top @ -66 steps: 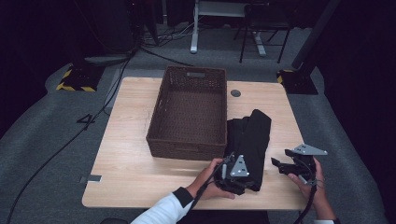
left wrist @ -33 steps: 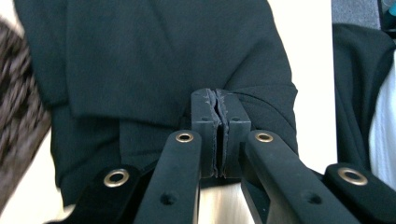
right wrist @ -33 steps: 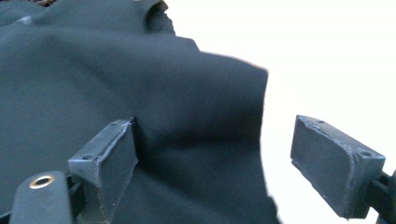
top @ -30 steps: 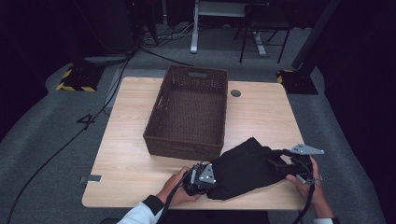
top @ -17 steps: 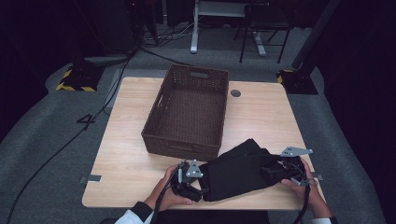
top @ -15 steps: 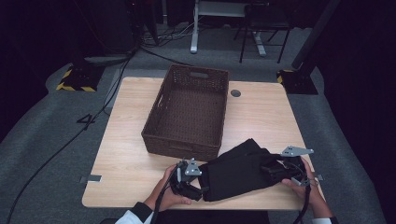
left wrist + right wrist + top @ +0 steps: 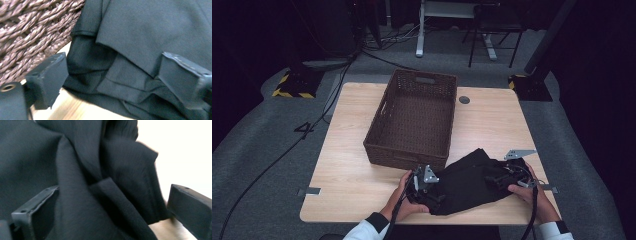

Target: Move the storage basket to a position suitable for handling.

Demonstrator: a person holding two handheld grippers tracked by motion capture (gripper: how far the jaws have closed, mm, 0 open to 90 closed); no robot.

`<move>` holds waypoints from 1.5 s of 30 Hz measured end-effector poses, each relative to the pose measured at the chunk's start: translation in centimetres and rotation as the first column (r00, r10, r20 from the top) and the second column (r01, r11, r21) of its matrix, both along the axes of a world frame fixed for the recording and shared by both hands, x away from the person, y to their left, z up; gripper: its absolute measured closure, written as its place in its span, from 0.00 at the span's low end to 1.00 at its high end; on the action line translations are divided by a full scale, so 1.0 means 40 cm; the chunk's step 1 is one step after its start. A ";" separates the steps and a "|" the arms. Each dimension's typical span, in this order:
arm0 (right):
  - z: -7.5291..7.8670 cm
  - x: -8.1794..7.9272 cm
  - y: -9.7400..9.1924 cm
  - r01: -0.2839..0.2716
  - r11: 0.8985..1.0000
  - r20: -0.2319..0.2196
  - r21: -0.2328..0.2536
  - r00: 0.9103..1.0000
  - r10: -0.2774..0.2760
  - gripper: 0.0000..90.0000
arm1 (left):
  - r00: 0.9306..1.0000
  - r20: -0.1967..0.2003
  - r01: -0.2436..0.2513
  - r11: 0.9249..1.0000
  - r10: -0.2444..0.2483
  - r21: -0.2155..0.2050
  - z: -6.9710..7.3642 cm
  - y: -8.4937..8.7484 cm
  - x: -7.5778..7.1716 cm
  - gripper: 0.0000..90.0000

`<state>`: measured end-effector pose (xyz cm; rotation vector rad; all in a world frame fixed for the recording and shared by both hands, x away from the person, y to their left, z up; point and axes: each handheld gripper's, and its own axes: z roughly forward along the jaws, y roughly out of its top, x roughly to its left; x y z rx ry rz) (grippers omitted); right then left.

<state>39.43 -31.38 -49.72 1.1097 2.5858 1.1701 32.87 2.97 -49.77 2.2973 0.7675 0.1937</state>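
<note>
The black garment has been dragged from beside the wicker basket to the desk's near edge. Both grippers, left and right, have just spread their jaws, with cloth lying loose between them. Its long axis runs between them.

Both hand-held grippers, left gripper and right gripper, are black, cable-trailing, topped with grey three-cornered plates; the person's sleeves are white with dark cuffs.

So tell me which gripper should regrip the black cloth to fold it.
Probably the left gripper: its jaws stand open around layered edges of the black cloth beside the wicker basket.
</note>
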 end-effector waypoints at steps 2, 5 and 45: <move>0.001 -0.006 0.014 -0.055 0.998 0.004 -0.020 0.999 0.055 0.01 | 1.000 -0.002 0.008 1.000 -0.008 -0.001 -0.005 -0.002 0.002 0.06; 0.001 -0.029 0.062 -0.129 0.985 0.048 -0.116 0.990 0.135 0.01 | 1.000 0.000 0.023 1.000 -0.023 -0.003 -0.008 -0.003 0.004 0.04; 0.020 -0.096 0.078 -0.182 0.983 0.068 -0.036 0.981 0.184 0.61 | 0.973 0.036 0.229 0.972 -0.227 -0.048 0.007 0.016 0.002 0.73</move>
